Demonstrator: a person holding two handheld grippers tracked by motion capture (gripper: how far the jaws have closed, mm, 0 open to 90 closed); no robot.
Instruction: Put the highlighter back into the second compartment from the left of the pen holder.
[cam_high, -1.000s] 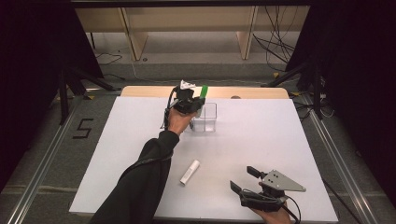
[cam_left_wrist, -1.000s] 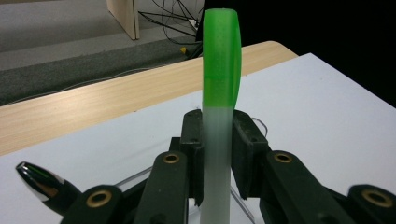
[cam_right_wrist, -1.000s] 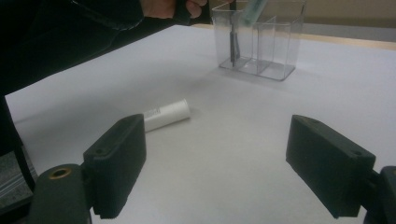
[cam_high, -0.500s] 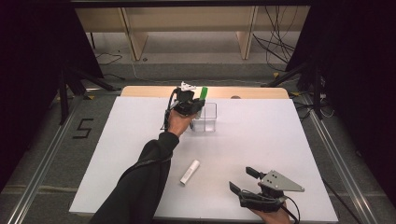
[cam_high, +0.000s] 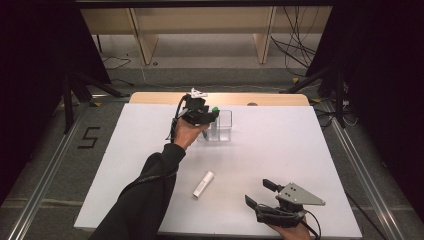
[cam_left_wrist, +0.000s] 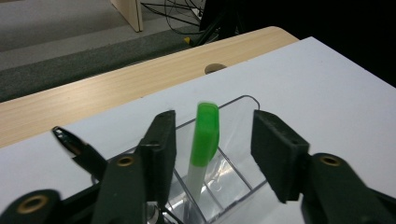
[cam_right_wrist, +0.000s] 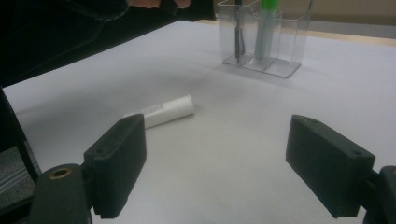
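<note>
My left gripper (cam_high: 212, 116) hovers over a clear plastic holder (cam_high: 224, 131) at the far middle of the white table. A green-capped marker (cam_left_wrist: 204, 136) stands upright in one compartment, between the jaws. The jaws have just been opening, and neither pad (cam_left_wrist: 161, 140) touches the marker. In the high view the green cap (cam_high: 215, 109) pokes out just above the holder's rim. My right gripper (cam_high: 258, 193) rests low near the front edge, open with nothing in it. In its own view, the right gripper (cam_right_wrist: 224, 158) faces a white tube (cam_right_wrist: 163, 111) lying on the table.
The white tube (cam_high: 203, 184) lies between the two grippers, left of the right one. A black pen (cam_right_wrist: 238, 32) stands in the holder (cam_right_wrist: 266, 60) beside the marker. A wooden strip (cam_high: 260, 99) runs behind the white table top (cam_high: 300, 150).
The green marker, held tilted above the holder before, now stands lower inside it. The left jaws have spread apart off it. The right gripper has stayed put.
</note>
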